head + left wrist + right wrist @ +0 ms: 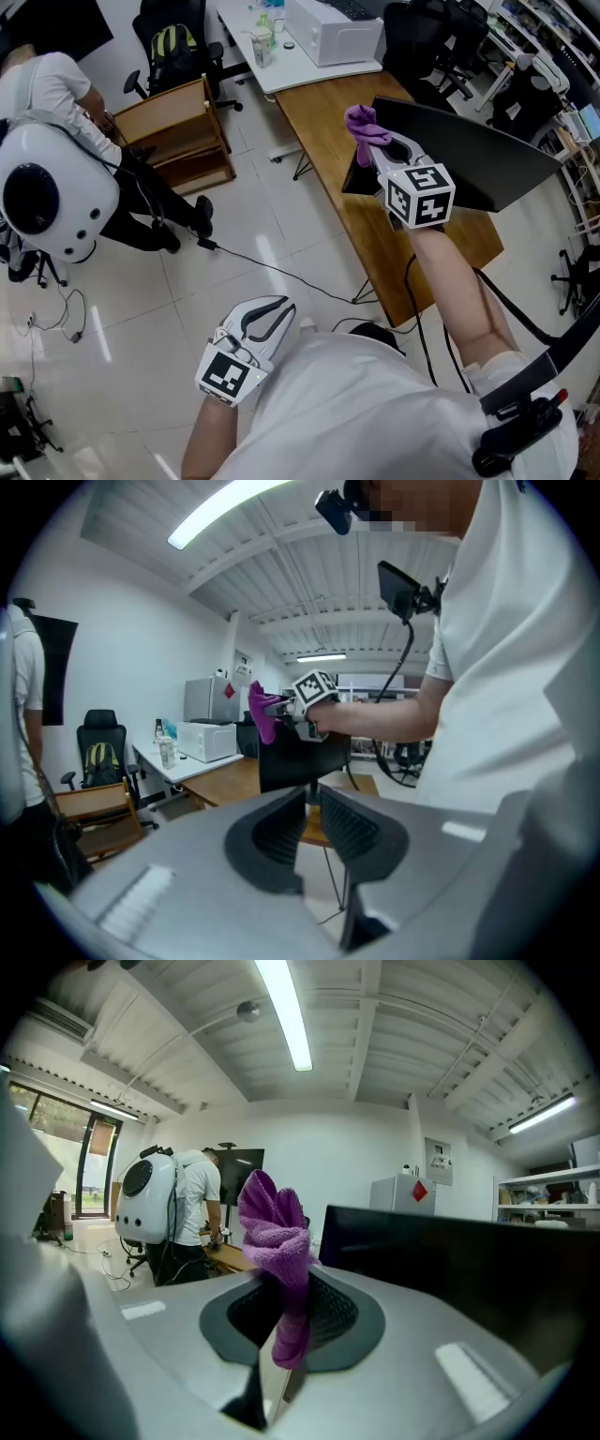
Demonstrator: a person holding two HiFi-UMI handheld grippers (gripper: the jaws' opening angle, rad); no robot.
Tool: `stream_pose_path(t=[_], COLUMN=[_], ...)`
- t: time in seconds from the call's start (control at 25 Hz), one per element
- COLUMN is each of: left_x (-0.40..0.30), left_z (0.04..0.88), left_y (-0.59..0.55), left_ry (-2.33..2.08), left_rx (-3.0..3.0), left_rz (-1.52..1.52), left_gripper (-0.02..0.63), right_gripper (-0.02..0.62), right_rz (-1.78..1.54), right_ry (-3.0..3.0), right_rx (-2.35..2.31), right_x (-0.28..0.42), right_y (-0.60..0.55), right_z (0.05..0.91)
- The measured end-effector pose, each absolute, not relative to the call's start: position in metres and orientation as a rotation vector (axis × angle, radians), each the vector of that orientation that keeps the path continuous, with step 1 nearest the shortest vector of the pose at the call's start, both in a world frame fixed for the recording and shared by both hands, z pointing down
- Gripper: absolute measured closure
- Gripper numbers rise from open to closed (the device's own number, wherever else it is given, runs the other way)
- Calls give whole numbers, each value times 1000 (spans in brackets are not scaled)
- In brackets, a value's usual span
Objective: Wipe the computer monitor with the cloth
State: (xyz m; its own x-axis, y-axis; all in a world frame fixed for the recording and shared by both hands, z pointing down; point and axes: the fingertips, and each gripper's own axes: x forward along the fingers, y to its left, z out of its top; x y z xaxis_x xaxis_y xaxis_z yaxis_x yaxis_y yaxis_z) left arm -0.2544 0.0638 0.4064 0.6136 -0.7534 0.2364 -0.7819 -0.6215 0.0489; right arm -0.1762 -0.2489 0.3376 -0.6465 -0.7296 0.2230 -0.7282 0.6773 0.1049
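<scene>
The left gripper (284, 309) hangs low against the person's white shirt (375, 403), its fingers a narrow gap apart with nothing between them. The right gripper (372, 142) reaches out over the wooden desk (319, 112), fingers pinching the purple cloth (359, 122), which sits bunched just beside the black monitor's (469, 155) upper corner.

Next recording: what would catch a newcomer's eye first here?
The purple cloth stands bunched in the shut right gripper, held up beside the dark monitor on the wooden desk. Lower left, the left gripper hangs over the floor with nothing between its jaws. At far left a person wears a white domed backpack.
</scene>
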Motion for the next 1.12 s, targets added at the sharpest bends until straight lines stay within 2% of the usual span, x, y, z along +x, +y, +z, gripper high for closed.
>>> stream_pose_path(t=[1.12], left_x=[-240], left_z=[413], left_y=[63], left_ry=[-1206], left_rx=[2648], left_rz=[470], left_gripper=[537], right_gripper=[548], right_rz=[302], right_ry=[-2540], right_rx=[1100], right_x=[-178], right_y=[-246], right_z=[557])
